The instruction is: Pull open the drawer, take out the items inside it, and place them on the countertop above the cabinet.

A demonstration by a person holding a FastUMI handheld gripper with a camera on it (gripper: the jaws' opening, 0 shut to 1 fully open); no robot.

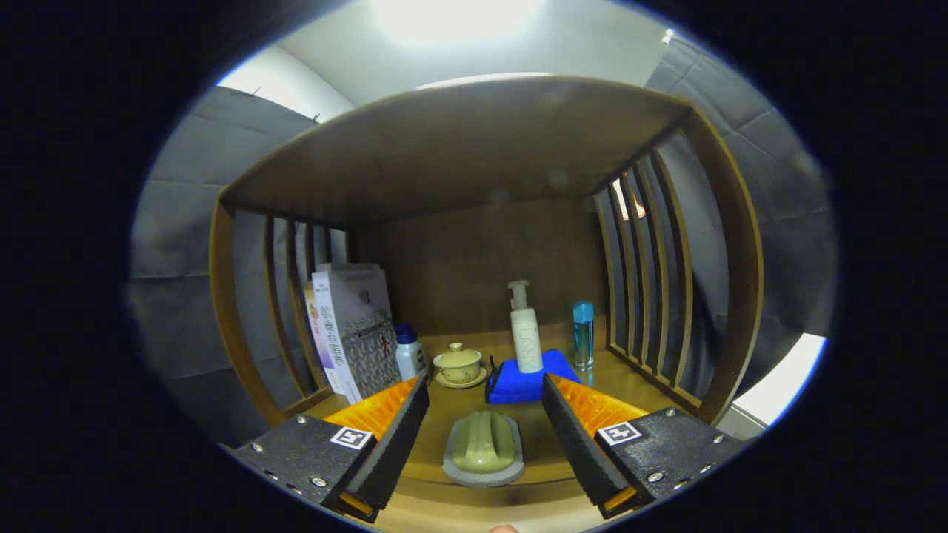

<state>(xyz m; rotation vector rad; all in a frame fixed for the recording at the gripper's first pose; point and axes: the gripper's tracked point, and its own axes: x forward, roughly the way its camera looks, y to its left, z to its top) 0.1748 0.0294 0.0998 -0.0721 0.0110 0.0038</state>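
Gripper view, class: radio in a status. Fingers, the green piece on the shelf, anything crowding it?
Gripper open, holding nothing. Green soap dish between the fingers, flat on the wooden shelf, untouched. Blue cloth and pump bottle just beyond.

My gripper (485,389) has dark speckled finger housings with silver screws and a square black-and-white marker on each.

The small white bottle with a blue cap (408,351) is partly hidden behind the books (348,329). The pump bottle's (525,333) label is too blurred to be read. The blue cloth (527,380) is partly covered by the pump bottle.

The gripper (485,385) is held wide apart, and its fingers are cut off at the bottom.
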